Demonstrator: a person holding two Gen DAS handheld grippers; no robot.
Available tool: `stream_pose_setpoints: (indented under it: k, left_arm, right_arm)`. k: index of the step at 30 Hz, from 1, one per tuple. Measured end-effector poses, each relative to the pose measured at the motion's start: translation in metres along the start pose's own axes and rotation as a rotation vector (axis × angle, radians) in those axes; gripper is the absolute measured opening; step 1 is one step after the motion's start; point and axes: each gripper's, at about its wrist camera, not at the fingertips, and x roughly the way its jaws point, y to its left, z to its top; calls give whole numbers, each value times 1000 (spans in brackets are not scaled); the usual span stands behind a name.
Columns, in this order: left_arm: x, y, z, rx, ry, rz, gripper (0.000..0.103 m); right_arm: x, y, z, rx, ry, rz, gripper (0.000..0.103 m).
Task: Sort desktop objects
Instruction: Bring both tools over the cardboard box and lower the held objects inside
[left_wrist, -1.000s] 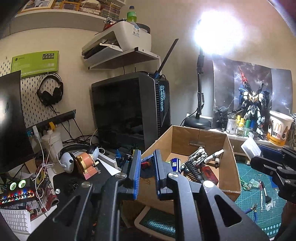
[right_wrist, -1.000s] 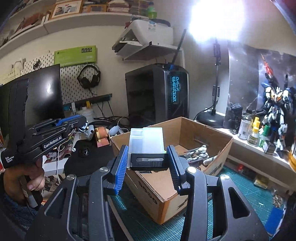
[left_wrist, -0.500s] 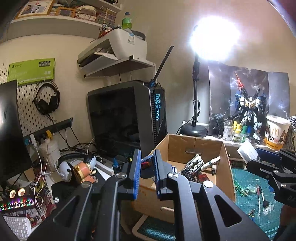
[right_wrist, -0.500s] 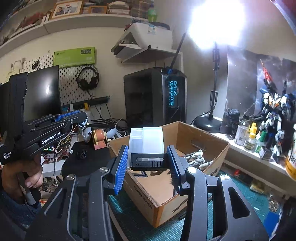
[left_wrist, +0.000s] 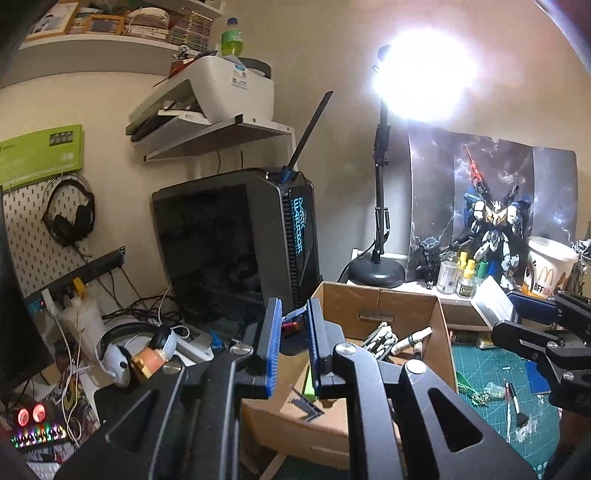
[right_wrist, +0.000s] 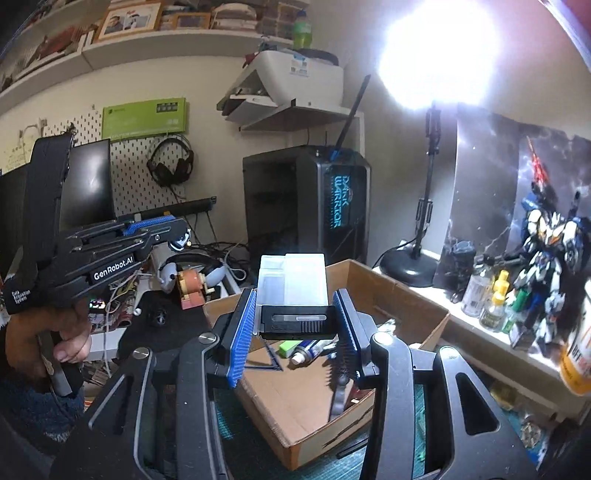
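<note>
A brown cardboard box (right_wrist: 373, 295) stands on the green cutting mat (right_wrist: 243, 424), with markers, a tube and small tools inside. My right gripper (right_wrist: 293, 325) is shut on a clear plastic case with a black base (right_wrist: 293, 291), held above the box's near left part. It also shows in the left wrist view (left_wrist: 495, 302) at the right. My left gripper (left_wrist: 293, 350) hovers over the box's left rim (left_wrist: 380, 291), its jaws a narrow gap apart and empty.
A black PC tower (left_wrist: 236, 247) stands behind the box. A lamp base (left_wrist: 376, 273), small bottles (left_wrist: 458, 277), a robot model (left_wrist: 491, 225) and a paper cup (left_wrist: 546, 269) line the back ledge. Headphones, cables and a figurine (left_wrist: 147, 362) crowd the left desk.
Both grippers have risen and moved nearer over the box. The right gripper still holds the case. The left jaws keep the same narrow gap.
</note>
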Motion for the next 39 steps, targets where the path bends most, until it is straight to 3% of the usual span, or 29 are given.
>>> stream_pose_setpoints:
  k: [9, 19, 32, 39]
  left_arm:
    - [32, -10, 25, 49, 4, -2, 13]
    - [95, -19, 38, 177, 115, 17, 14]
    - [184, -33, 11, 241, 304, 1, 14]
    - [224, -37, -6, 246, 410, -47, 14]
  right_arm:
    - [19, -27, 25, 0, 13, -20, 40]
    - [71, -51, 40, -7, 130, -4, 40]
    - [147, -88, 17, 60, 286, -15, 40]
    - [178, -111, -1, 92, 360, -34, 40]
